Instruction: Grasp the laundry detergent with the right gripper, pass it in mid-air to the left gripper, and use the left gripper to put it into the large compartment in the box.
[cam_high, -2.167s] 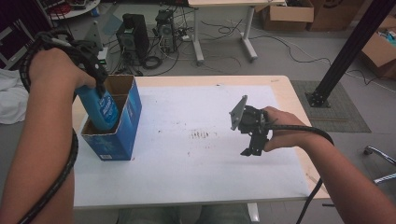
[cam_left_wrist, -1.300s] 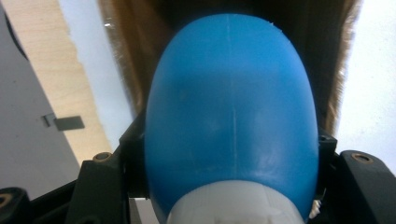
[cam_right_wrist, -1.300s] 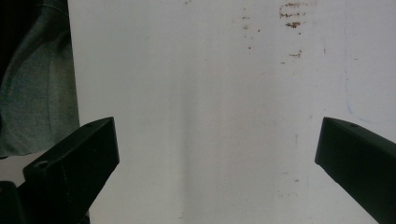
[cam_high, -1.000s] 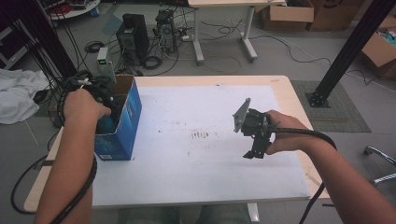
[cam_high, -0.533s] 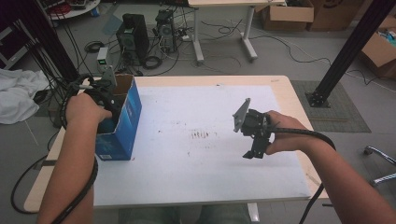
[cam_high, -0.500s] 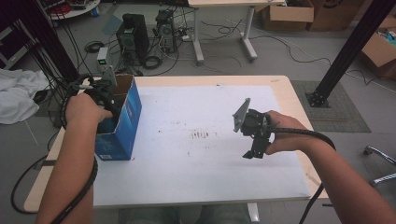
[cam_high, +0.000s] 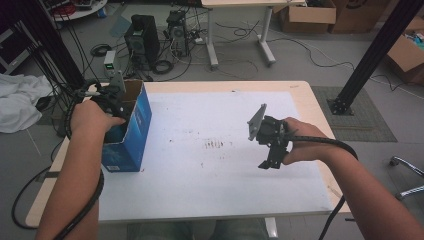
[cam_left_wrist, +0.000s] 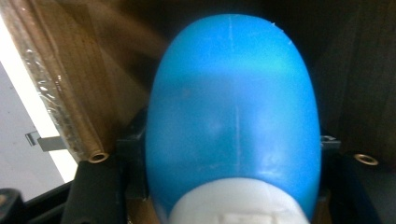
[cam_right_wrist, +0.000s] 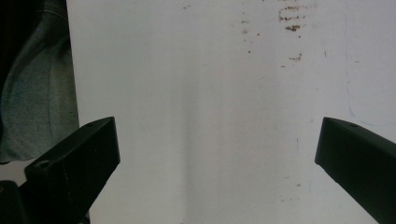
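Left gripper (cam_high: 116, 106) down inside the blue box (cam_high: 131, 131) at nine o'clock — jaws just easing apart, blue bottle (cam_left_wrist: 233, 121) between them, lowered in for stowing. Right gripper (cam_high: 270, 156) hovers at three o'clock, wide open, empty — clear of the drop.

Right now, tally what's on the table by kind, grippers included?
Open blue cardboard box: 1
Blue plastic bottle with a white cap, inside that box between the left gripper's jaws: 1
Black two-jaw grippers: 2, the left gripper in the box and the right gripper above the white table
Total: 4
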